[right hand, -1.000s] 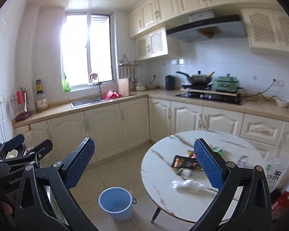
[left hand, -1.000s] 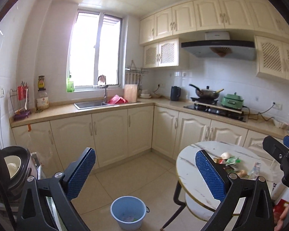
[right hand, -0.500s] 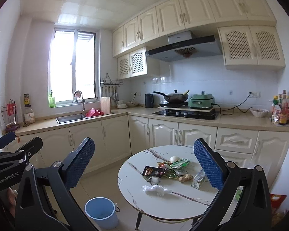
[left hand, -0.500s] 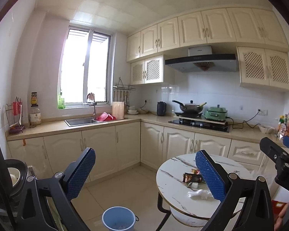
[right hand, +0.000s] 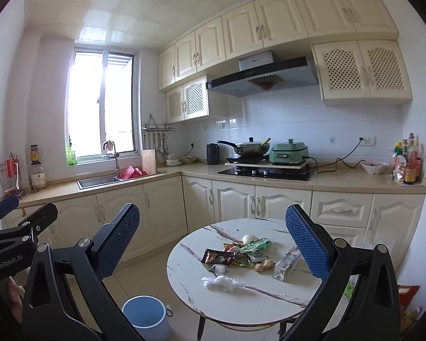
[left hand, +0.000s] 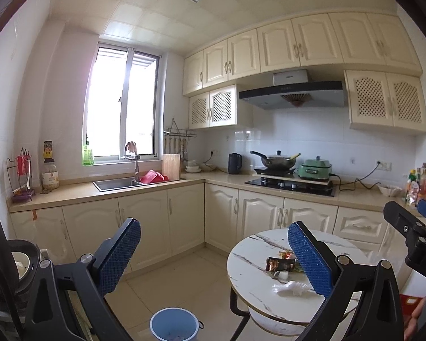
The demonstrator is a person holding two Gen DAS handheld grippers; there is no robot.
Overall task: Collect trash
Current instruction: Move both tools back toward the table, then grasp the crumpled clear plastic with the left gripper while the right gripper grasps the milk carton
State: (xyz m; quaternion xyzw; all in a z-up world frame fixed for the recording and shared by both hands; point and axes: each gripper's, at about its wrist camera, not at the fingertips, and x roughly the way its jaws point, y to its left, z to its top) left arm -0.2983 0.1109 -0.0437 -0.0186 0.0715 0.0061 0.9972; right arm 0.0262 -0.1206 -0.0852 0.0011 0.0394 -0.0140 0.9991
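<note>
A round white marble table [right hand: 250, 304] [left hand: 250, 289] holds a pile of trash: a dark snack wrapper [right hand: 216, 257] [left hand: 278, 264], green wrappers [right hand: 254, 245], a crumpled clear plastic piece [right hand: 223, 282] [left hand: 289, 287], a small carton [right hand: 286, 262], a ginger piece [right hand: 265, 264] and a white round item [right hand: 249, 238]. A blue bin [right hand: 146, 316] [left hand: 174, 324] stands on the floor left of the table. My left gripper [left hand: 213, 255] and right gripper [right hand: 213, 248] are both open, empty, held well back from the table.
Cream cabinets and a countertop [right hand: 340, 179] run along the back and left walls, with a sink [right hand: 99, 181], stove with pan [right hand: 251, 147], green cooker [right hand: 289, 152] and bottles [right hand: 409, 162]. A rice cooker [left hand: 20, 264] stands at the left. Tiled floor [left hand: 170, 278] lies between.
Both grippers have pulled back and tilted up; the table and bin now look smaller and farther, and more ceiling shows. Both jaws stay open.
</note>
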